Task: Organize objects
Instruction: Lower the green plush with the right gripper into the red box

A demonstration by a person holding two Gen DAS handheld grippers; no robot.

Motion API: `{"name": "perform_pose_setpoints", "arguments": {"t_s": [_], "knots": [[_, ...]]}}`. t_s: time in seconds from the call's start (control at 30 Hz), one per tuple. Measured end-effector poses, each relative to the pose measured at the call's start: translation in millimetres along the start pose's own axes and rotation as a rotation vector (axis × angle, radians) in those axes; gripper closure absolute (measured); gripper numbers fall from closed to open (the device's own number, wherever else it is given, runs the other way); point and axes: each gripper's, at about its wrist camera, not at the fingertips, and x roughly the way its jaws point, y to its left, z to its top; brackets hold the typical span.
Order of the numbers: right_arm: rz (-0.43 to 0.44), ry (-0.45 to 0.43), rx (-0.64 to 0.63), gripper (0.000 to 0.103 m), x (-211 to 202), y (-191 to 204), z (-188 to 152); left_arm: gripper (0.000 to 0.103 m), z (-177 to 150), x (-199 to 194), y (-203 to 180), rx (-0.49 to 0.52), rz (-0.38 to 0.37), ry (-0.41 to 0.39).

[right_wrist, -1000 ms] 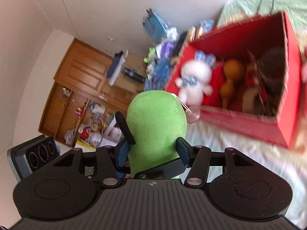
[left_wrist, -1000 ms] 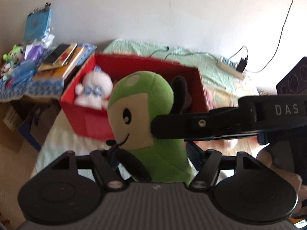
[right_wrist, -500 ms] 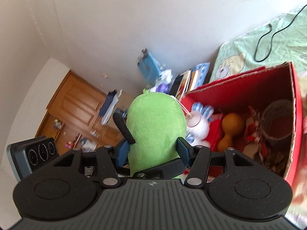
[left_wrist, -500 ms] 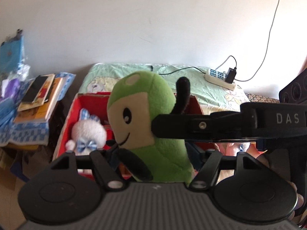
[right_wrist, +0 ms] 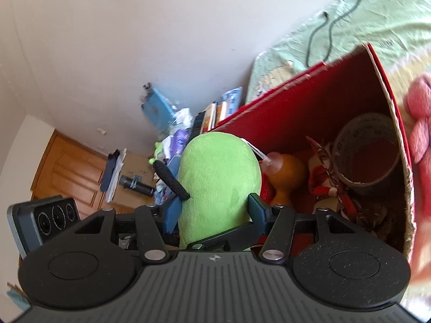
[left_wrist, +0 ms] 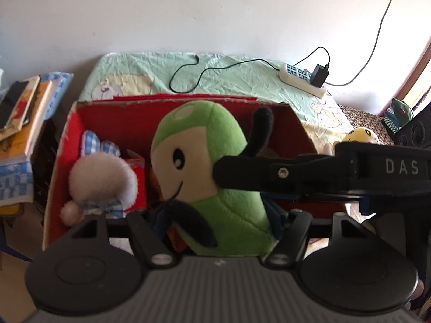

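You've got both grippers clamped on the green plush (left_wrist: 215,177) — left gripper (left_wrist: 218,223) low on its body, right gripper (right_wrist: 214,212) across its back. It's upright, over the red box (left_wrist: 67,134), probably not yet inside — lower straight down

bright daylight, right-side glare; fisheye edges warped; right view's right edge blurred.

A home bedroom: a bed (left_wrist: 242,78) with a cartoon-print sheet against a white wall, a power strip (left_wrist: 301,79) lying on it, wooden cupboard doors (right_wrist: 70,169), and cluttered books (left_wrist: 24,113) to the left.
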Motion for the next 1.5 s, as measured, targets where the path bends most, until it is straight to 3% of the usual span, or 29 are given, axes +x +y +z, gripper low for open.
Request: {"name": "perform_pose_setpoints", "arguments": {"t_s": [0.47,0.67,0.83,1.5], "knots": [[-0.126,0.060,0.107,0.046,38.2,-19.8,1.3,0.032,0.6,45.7,33.9,-0.036,-0.027,0.136],[-0.198,0.103,0.075,0.045,49.0,-16.3,-0.7,0.029,-2.9,50.5,41.0,-0.054,-0.016,0.143],[-0.190,0.121,0.095,0.043,48.3,-22.1,-1.8,0.025,-3.0,50.2,43.4,-0.071,-0.023,0.136],[-0.273,0.106,0.043,0.044,29.7,-21.7,0.0,0.022,-5.8,41.6,25.6,-0.037,0.021,0.113]]}}
